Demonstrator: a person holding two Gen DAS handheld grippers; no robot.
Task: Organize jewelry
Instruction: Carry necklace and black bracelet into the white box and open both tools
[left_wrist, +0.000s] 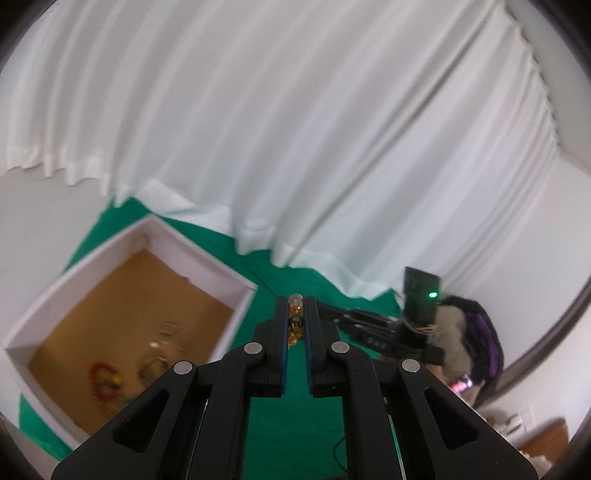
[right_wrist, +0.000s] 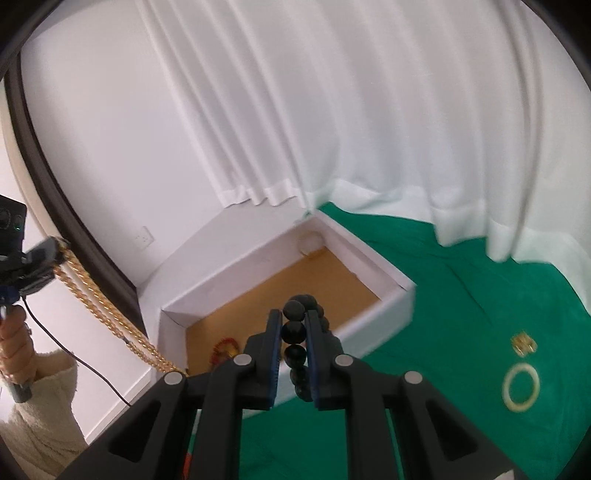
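Note:
My left gripper (left_wrist: 295, 308) is shut on an amber bead necklace (left_wrist: 295, 321), held above the green cloth (left_wrist: 295, 424) to the right of the white box (left_wrist: 236, 314). In the right wrist view that necklace (right_wrist: 99, 310) hangs in a long golden strand from the left gripper (right_wrist: 44, 254) down toward the box corner. My right gripper (right_wrist: 293, 325) is shut on a black bead bracelet (right_wrist: 293, 332), held over the near wall of the white box (right_wrist: 388, 306). The box has a brown floor with red beads (right_wrist: 221, 347) and several small pieces (left_wrist: 155, 365).
A pale jade bangle (right_wrist: 521, 386) and a small gold piece (right_wrist: 522, 344) lie on the green cloth (right_wrist: 443, 332) right of the box. White curtains (left_wrist: 295, 129) hang behind. The right gripper (left_wrist: 369, 325) shows in the left wrist view.

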